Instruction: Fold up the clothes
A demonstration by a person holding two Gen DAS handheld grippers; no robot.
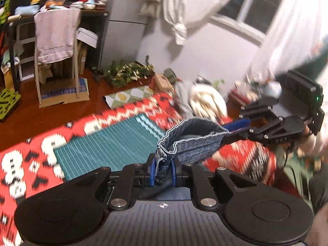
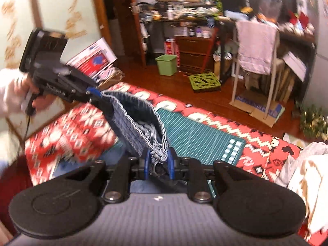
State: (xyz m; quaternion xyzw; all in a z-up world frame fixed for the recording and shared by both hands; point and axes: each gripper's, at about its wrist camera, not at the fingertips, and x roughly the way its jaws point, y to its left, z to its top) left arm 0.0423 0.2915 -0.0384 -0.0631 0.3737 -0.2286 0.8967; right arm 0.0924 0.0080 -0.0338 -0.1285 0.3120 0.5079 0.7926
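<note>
The left gripper (image 1: pixel 162 171) is clamping the denim garment (image 1: pixel 192 143). The right gripper (image 2: pixel 157 163), at three o'clock from it, is gripping the other end.

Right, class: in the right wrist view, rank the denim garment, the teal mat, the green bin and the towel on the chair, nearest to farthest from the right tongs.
1. Denim garment: clamped in the right tongs.
2. Teal mat: just beyond, on the red patterned cover.
3. Towel on the chair and green bin: both across the floor, too close to call.
</note>
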